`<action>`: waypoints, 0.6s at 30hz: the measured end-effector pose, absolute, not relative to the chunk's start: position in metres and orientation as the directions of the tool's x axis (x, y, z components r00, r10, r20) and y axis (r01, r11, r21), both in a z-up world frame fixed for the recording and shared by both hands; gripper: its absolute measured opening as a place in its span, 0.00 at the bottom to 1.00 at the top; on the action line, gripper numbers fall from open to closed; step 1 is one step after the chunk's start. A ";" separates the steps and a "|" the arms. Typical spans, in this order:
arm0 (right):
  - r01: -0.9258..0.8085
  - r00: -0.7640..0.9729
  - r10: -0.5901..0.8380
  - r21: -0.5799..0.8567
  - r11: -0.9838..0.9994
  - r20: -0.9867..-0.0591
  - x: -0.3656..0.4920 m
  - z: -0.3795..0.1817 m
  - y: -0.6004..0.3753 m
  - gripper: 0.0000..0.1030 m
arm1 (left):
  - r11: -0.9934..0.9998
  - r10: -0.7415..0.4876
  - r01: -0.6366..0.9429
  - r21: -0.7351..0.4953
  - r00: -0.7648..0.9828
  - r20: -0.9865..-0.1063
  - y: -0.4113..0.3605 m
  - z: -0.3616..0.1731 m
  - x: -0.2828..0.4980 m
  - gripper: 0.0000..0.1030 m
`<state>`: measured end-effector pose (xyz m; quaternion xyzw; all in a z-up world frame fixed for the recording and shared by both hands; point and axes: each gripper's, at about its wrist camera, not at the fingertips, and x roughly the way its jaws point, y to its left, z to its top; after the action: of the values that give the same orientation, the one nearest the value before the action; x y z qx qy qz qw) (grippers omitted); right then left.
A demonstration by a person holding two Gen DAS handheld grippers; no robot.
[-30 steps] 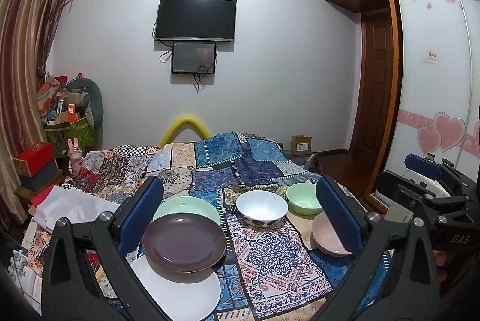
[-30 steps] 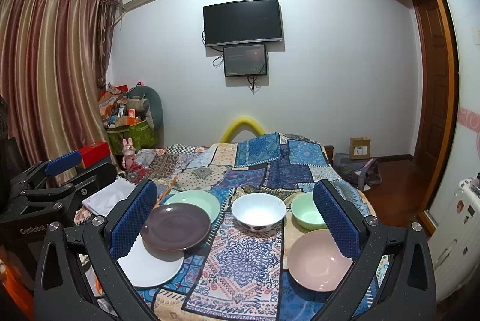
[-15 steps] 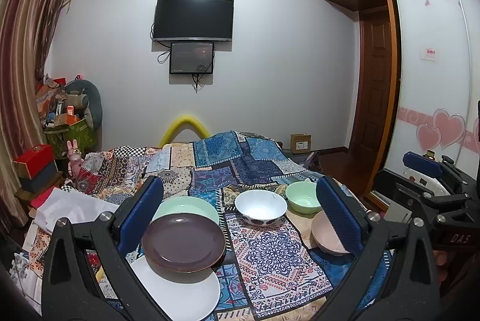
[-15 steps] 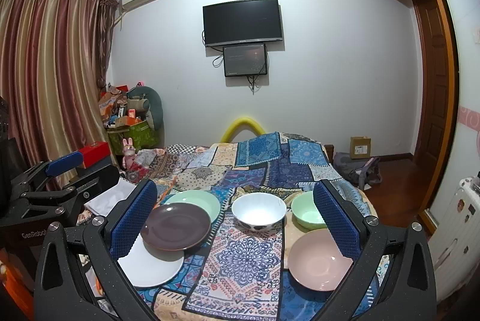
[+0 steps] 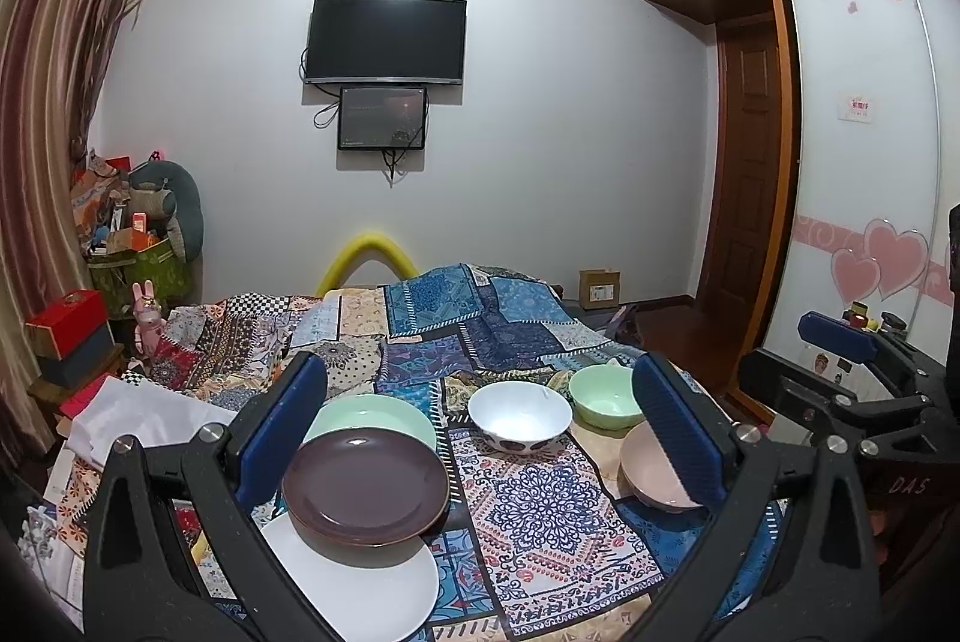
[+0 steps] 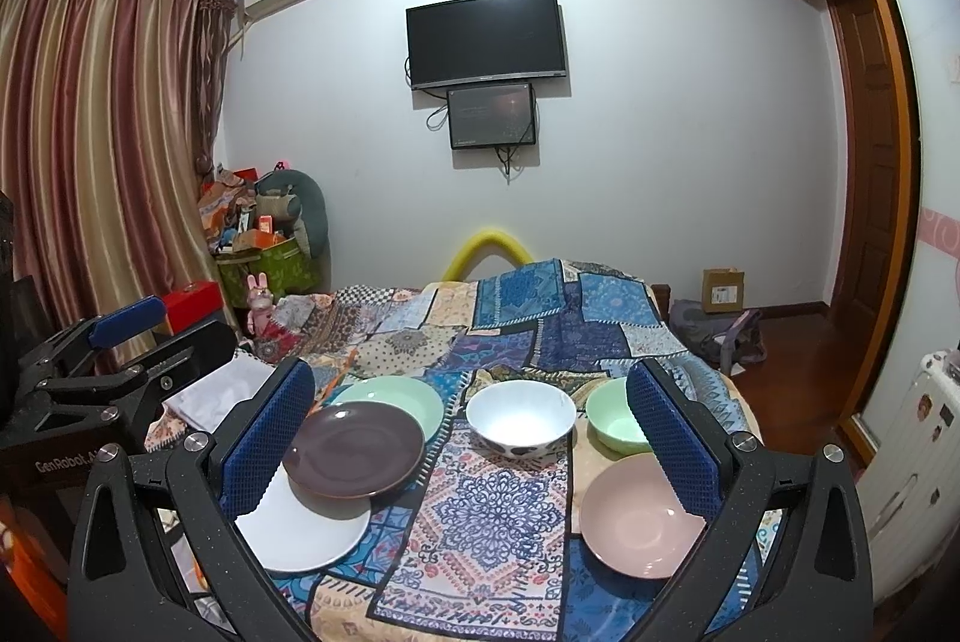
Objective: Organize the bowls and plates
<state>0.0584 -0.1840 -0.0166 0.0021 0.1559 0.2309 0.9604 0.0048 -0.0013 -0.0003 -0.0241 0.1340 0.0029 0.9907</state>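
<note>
Nothing has moved: patchwork cloth (image 6: 498,510), wall TV (image 6: 486,39), both grippers (image 5: 477,432) (image 6: 468,438) agape.

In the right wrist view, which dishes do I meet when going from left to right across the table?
White plate → brown plate → white bowl → green bowl. The green plate and the pink bowl overlap others in this order, so I leave them out.

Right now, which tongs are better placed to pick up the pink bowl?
Right, probably. The open right tongs have the pink bowl close below their right finger; the left tongs sit nearer the brown plate.
</note>
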 end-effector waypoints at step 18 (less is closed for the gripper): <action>-0.446 0.843 0.447 0.076 0.892 -0.300 0.060 -0.019 -0.183 1.00 | 0.998 0.000 -0.017 -0.059 0.961 -0.276 0.002 -0.003 0.009 1.00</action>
<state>0.0598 -0.1825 -0.0185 0.0017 0.1565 0.2327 0.9599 0.0090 0.0020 -0.0029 -0.0304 0.1395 0.0041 0.9897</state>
